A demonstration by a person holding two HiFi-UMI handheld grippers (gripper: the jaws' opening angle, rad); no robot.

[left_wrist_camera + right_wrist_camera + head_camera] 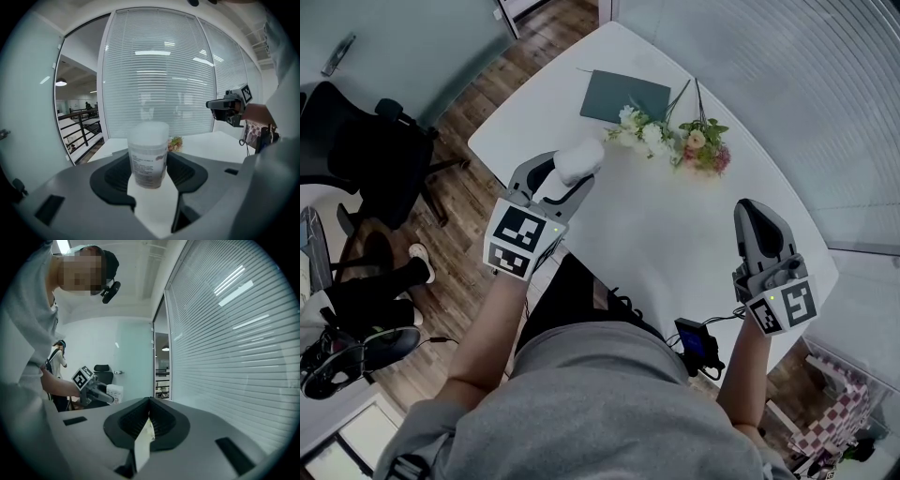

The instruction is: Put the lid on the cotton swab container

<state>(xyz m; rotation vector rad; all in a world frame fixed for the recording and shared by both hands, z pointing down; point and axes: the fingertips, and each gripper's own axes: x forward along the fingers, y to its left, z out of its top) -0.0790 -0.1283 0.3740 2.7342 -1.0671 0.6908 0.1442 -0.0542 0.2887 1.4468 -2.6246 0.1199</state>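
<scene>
The cotton swab container (579, 159) is a translucent white tub with a printed label. A frosted lid (149, 131) sits on top of it. My left gripper (572, 178) is shut on the container (148, 157) and holds it upright above the white table's near left part. In the right gripper view the same container (115, 393) shows in the left gripper (96, 391). My right gripper (752, 211) hangs over the table's right side, apart from the container. Its jaws meet at the tips with nothing between them (150, 404). The left gripper view also shows the right gripper (226, 107) held in the air.
On the white table (675, 234) lie a dark green folder (624, 97) and a bunch of flowers (675, 139) at the far side. A black office chair (375, 150) stands on the wooden floor at the left. A small black device (698, 343) with a cable hangs by the person's waist. Blinds (154, 84) cover the window behind.
</scene>
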